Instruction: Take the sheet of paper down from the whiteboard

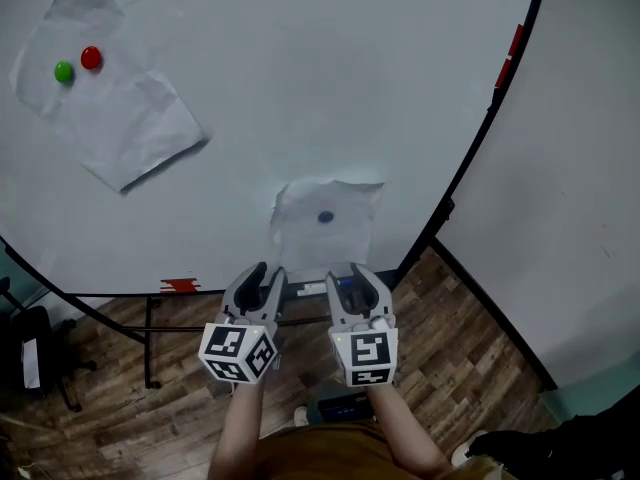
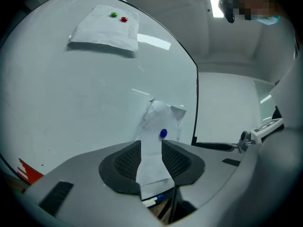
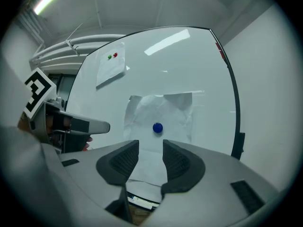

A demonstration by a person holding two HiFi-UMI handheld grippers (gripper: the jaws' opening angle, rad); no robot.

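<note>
Whiteboard point(image 1: 300, 88): it filled most of the head view, and its dark frame ran down on the right side.
Sheet of paper point(image 1: 350, 243): a crumpled white sheet that hung low on the board, near the bottom edge and a little right of the middle.
Long axis of the sheet: it ran up and down the board, with the short bottom edge pointing toward the grippers and the wooden floor point(image 1: 450, 318).
Blue magnet point(image 1: 325, 217): it sat on the sheet near the centre and pinned the sheet to the board.
Left gripper point(image 1: 262, 276): it was just under the left part of the sheet. Its jaws stood apart and the lower strip of the sheet showed in the gap between them. I could not tell if the pads touched the paper.
Right gripper point(image 1: 355, 274): it was close beside the left one, under the right part of the sheet. Its jaws also stood apart and gripped nothing, and the bottom of the sheet showed through the gap.
Second sheet point(image 1: 130, 118): it hung tilted, high on the left of the board and well apart from the first.
Green magnet point(image 1: 64, 71) and red magnet point(image 1: 91, 58): they sat side by side near the upper end of the second sheet.
</note>
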